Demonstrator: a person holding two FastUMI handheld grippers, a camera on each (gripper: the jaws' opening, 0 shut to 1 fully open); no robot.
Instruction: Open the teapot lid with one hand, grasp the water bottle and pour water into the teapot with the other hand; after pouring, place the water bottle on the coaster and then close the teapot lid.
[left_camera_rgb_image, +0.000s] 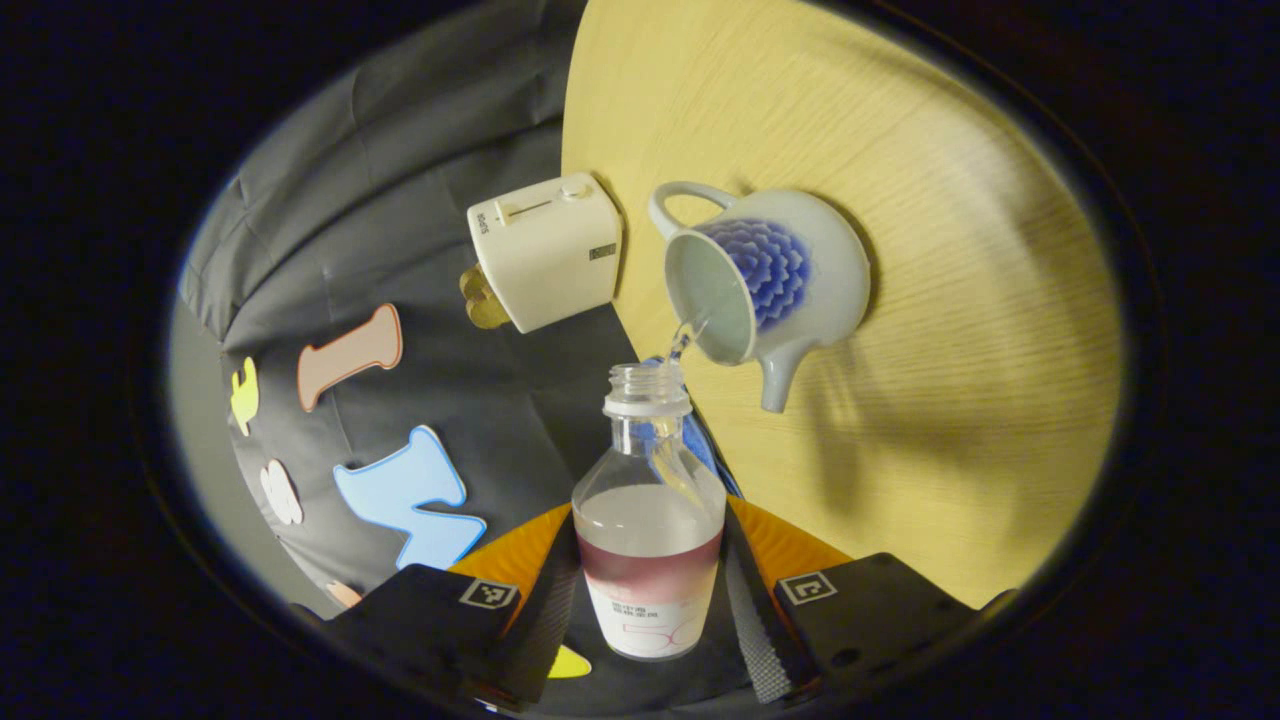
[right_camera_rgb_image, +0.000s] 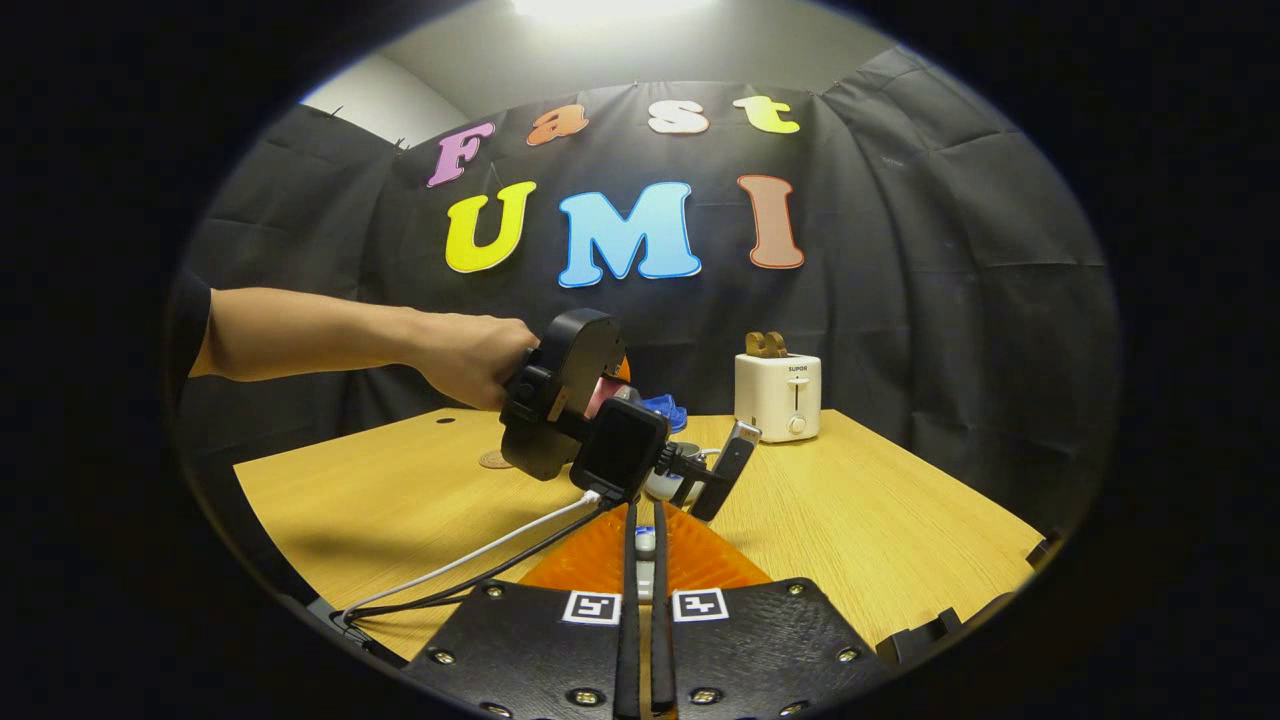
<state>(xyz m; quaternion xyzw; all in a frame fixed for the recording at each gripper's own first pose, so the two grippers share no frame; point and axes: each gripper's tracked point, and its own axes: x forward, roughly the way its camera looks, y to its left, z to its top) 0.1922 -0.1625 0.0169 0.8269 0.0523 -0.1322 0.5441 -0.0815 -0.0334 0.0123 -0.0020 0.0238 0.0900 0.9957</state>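
Your left gripper (left_camera_rgb_image: 650, 590) has both fingers pressed on the water bottle (left_camera_rgb_image: 650, 530), clamped at the labelled lower body, cap off. Bottle is tipped w/ its mouth toward 12 o'clock, and a thin stream runs from the neck into the open top of the teapot (left_camera_rgb_image: 765, 275). Teapot sits on the wooden table (left_camera_rgb_image: 950, 400), lid off, handle at approx 11 o'clock, spout at 6. A white toaster (left_camera_rgb_image: 545, 250) stands just beside it at 9 o'clock.

In the right gripper view your right gripper (right_camera_rgb_image: 645, 560) has its fingers nearly together on a small pale thing; can't tell what it is. At 12 o'clock from it, your hand (right_camera_rgb_image: 470, 360) holds the left gripper tilted. Toaster is at 1 o'clock, and a small round coaster (right_camera_rgb_image: 495, 460) lies on the table at 11.
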